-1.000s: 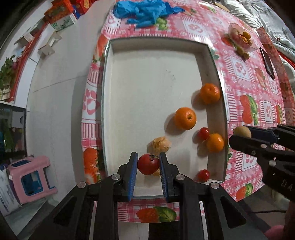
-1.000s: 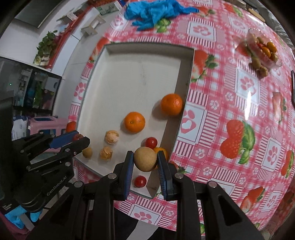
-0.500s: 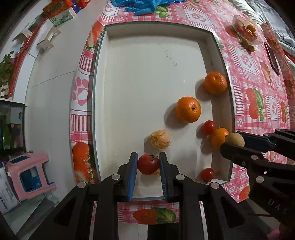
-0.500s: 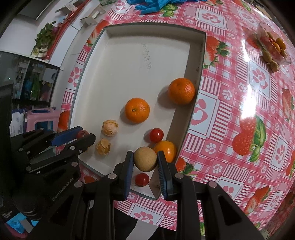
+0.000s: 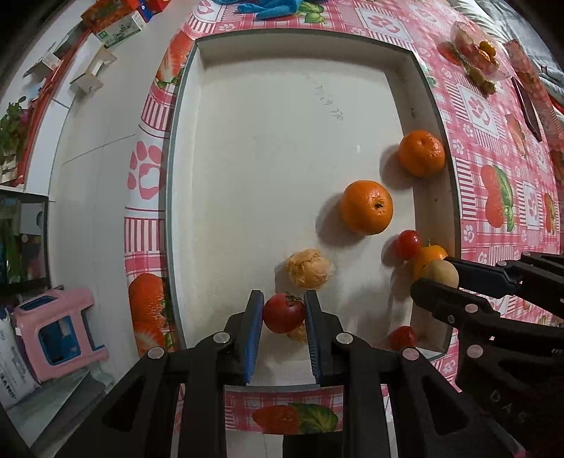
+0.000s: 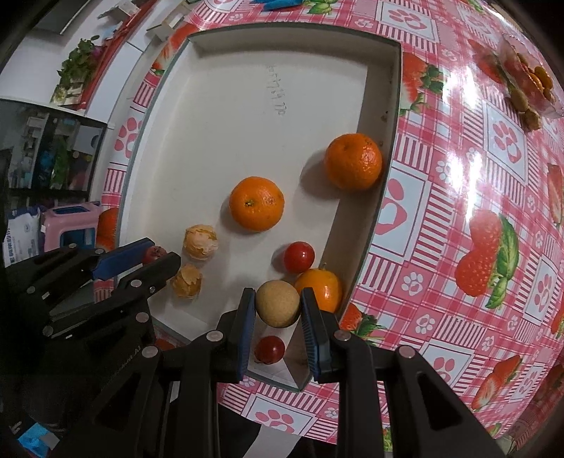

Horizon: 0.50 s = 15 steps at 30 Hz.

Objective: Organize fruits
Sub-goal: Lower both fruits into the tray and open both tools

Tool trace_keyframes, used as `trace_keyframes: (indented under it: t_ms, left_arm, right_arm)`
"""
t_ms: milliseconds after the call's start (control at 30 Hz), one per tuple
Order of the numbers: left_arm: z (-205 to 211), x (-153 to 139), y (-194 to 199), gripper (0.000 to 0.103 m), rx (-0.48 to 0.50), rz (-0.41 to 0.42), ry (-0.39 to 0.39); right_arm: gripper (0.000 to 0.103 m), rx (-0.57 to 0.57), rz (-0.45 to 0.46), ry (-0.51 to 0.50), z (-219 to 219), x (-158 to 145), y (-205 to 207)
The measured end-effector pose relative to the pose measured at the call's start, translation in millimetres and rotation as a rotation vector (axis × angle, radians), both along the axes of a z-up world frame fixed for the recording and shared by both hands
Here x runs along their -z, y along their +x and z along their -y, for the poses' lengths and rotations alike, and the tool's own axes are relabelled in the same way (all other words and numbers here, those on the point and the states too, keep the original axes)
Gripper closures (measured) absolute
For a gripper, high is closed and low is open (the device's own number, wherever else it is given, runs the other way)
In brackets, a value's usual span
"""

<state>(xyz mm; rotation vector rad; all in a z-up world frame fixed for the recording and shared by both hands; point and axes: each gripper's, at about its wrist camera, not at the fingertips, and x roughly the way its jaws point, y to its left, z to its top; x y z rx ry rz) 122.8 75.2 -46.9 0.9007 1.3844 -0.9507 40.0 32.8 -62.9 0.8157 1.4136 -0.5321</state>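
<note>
My left gripper is shut on a red tomato over the near end of a white tray. My right gripper is shut on a tan round fruit near the tray's near right corner; this gripper also shows in the left wrist view. In the tray lie two oranges, a small orange fruit, two cherry tomatoes and two peeled citrus pieces.
The tray sits on a table with a pink checked fruit-print cloth. A clear pack of small fruits and a blue cloth lie at the far side. A pink stool stands on the floor to the left.
Both grippers have sunk toward the tray with their fruits still held, so the tray looks larger. The right gripper has moved in over the tray's near right corner.
</note>
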Motion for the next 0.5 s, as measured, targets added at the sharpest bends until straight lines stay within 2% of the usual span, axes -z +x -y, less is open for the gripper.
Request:
trace_keyframes:
  t_ms: [67, 133, 200, 433, 500]
  left_arm:
    - [0, 1, -2, 0.079, 0.001, -0.004, -0.004]
    - [1, 0, -3, 0.078, 0.006, 0.004, -0.004]
    - [1, 0, -1, 0.078, 0.002, 0.016, 0.002]
    - [-4, 3, 6, 0.078, -0.042, -0.003, 0.038]
    - [-6, 4, 8, 0.073, -0.049, 0.000, 0.049]
  right_arm:
    - [0.075, -0.006, 0.001, 0.003, 0, 1, 2]
    - [0.066, -0.007, 0.007, 0.009, 0, 1, 4]
    - [0.054, -0.004, 0.000, -0.004, 1, -1, 4]
    - [0.039, 0.000, 0.010, -0.013, 1, -8, 6]
    - [0.037, -0.001, 0.008, -0.019, 2, -12, 3]
